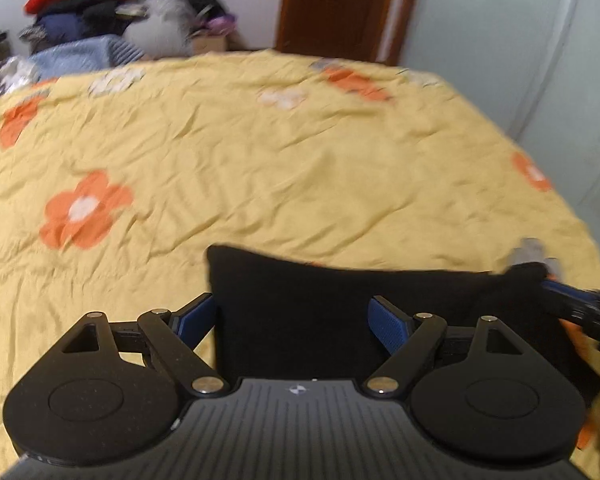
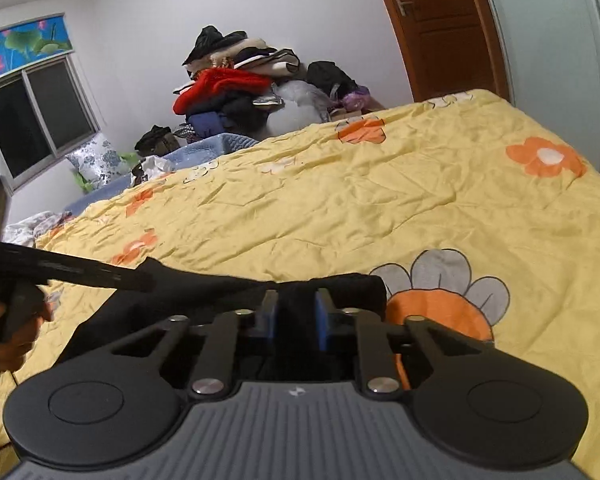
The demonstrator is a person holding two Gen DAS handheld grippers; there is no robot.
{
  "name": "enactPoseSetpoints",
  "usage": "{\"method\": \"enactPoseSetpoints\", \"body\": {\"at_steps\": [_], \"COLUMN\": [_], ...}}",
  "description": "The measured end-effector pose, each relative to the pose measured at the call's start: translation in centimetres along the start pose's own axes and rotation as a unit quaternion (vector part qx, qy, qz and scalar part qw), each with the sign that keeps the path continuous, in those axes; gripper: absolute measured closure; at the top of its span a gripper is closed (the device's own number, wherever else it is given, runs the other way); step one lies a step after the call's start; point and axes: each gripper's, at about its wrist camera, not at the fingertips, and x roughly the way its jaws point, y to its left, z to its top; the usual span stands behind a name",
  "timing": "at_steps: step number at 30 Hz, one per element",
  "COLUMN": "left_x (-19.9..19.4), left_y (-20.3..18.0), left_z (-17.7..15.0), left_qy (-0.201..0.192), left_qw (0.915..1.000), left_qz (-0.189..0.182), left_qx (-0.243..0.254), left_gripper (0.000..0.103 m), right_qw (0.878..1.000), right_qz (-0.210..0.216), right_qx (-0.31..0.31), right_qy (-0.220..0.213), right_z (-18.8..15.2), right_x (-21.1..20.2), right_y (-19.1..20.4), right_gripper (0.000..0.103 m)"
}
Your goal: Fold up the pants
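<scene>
- The folded black fabric pants (image 1: 340,320) are lying on the yellow quilted bedspread with orange flowers (image 1: 260,160), close in front of you, near the bedspread's right edge in the left wrist view.
- Your right gripper (image 2: 298,314) is pinching a raised fold of the pants (image 2: 340,284) between its blue pads, with the jaws pressed close together on the cloth.
- Your left gripper (image 1: 292,316) is hanging over the left part of the pants with its jaws spread wide; the blue fingers (image 1: 388,324) are sitting apart, one over the black cloth and one just off its left edge, and whether either one is touching the cloth cannot be told.
- In the right wrist view, your left hand (image 2: 4,332) is wrapping around the black handle at the left border, blurred.
- A small white logo mark is showing on each gripper's ribbed grey body (image 2: 296,394); no readable lettering is appearing anywhere.
- Beyond the bed, a heap of mixed clothes topped by a red garment (image 2: 224,84) is resting against the white wall, beside a brown wooden door (image 2: 440,28).
- A dark window (image 2: 36,120) under a lotus-printed blind (image 2: 24,42) is standing at the left.
</scene>
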Motion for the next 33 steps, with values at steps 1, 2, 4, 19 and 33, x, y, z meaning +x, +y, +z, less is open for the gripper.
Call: {"method": "enactPoseSetpoints", "body": {"at_steps": [1,2,4,19,33], "left_x": [0.7,1.2,2.0,-8.5,-8.2], "left_y": [0.5,1.0,1.7,-3.1,2.7], "left_z": [0.0,0.1,0.3,-6.8,-9.5], "left_qy": [0.002,0.001,0.004,-0.081,0.003], "left_qw": [0.9999,0.9998,0.9992,0.9932,0.9978], "left_qz": [0.006,0.011,0.03,-0.065,-0.045], "left_qx": [-0.01,-0.019,-0.027,0.053,-0.049], "left_gripper": [0.018,0.017,0.016,0.014,0.013], "right_qw": [1.0,0.999,0.996,0.991,0.999], "right_qz": [-0.02,-0.045,-0.076,-0.101,-0.03], "right_qx": [-0.015,-0.03,-0.04,-0.086,0.041], "right_qy": [0.0,-0.001,-0.005,-0.03,-0.013], "right_z": [-0.2,-0.3,-0.4,-2.0,-4.0], "right_x": [-0.1,0.1,-0.2,-4.0,-7.1], "right_y": [0.1,0.2,0.5,2.9,-0.7], "right_gripper": [0.085,0.085,0.077,0.054,0.047]}}
